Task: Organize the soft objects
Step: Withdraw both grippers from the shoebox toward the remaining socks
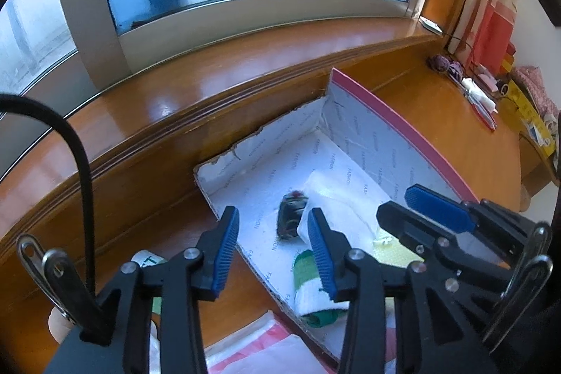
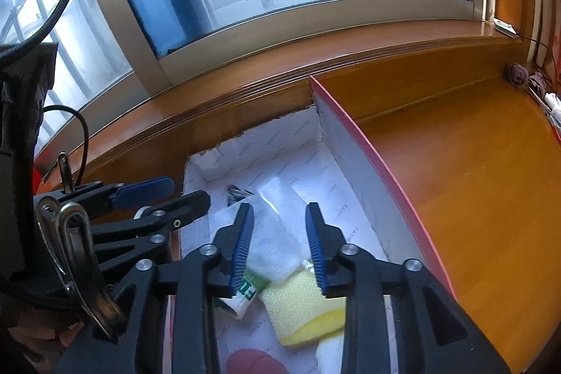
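Both grippers are hanging side by side over a shallow cardboard box (image 1: 354,114) lined with white printed paper and edged in pink, which is sitting on the glossy orange-brown wooden table (image 2: 473,170) pushed up against the ledge under the window, probably so the box serves as the collecting bin for the soft things. The left gripper (image 1: 273,251) is pointing down over the box's near left edge with its blue ribbed fingers (image 1: 226,251) standing partly apart and nothing between them; the gap shows only box floor and table. The right gripper (image 2: 278,247) is hovering lower over the pile, its fingers (image 2: 242,251) also partly apart, straddling a white knitted cloth bundle (image 2: 270,247); the left pad looks to be brushing the cloth, the right pad standing clear, so this reads as no firm grip. The soft objects are lying inside the box: the white bundle in the middle, a white-and-green striped sock (image 1: 312,297) at the near edge, a pale yellow mesh sponge-like pad (image 2: 301,307) just beside it, and a small dark patterned roll (image 1: 291,216) farther left on the floor. They are clustered toward the near end, likely simply dropped where the hands reach first. A pink-and-white plastic bag (image 1: 266,349) is lying outside, near the box's front.
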Action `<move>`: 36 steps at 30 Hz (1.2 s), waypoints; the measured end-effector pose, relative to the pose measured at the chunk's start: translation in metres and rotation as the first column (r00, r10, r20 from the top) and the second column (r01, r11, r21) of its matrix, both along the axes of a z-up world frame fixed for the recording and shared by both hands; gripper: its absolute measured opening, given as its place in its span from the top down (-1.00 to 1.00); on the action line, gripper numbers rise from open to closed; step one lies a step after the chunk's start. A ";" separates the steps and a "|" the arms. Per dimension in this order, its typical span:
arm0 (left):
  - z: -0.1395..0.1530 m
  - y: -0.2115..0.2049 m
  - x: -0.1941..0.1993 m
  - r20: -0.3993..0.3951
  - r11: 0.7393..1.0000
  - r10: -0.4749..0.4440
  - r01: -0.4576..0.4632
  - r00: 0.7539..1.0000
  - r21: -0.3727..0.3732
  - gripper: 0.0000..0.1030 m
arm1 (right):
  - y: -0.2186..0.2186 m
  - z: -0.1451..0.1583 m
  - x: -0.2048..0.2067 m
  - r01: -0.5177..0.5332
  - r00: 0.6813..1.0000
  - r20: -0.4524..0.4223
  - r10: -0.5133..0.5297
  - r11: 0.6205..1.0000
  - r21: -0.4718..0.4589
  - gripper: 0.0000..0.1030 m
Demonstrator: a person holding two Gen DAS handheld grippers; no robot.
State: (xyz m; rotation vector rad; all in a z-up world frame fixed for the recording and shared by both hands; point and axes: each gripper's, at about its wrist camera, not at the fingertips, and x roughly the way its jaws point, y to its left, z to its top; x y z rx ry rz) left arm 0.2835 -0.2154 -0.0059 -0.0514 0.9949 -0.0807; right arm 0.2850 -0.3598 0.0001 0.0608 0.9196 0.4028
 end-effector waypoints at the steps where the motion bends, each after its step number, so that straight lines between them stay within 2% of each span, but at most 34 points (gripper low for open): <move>1: 0.001 0.000 0.000 0.001 1.000 0.001 -0.001 1.000 0.000 0.17 | -0.001 0.001 -0.001 0.002 1.000 0.001 -0.002 1.000 0.001 0.36; 15: 0.015 0.012 -0.019 0.029 0.999 0.031 -0.031 0.999 -0.010 0.17 | 0.006 0.014 -0.018 -0.004 1.000 0.020 0.004 1.000 0.006 0.36; 36: 0.022 0.093 -0.088 0.023 0.982 0.187 -0.186 0.982 -0.037 0.17 | 0.055 0.022 -0.061 -0.067 0.997 0.028 0.067 0.998 0.006 0.36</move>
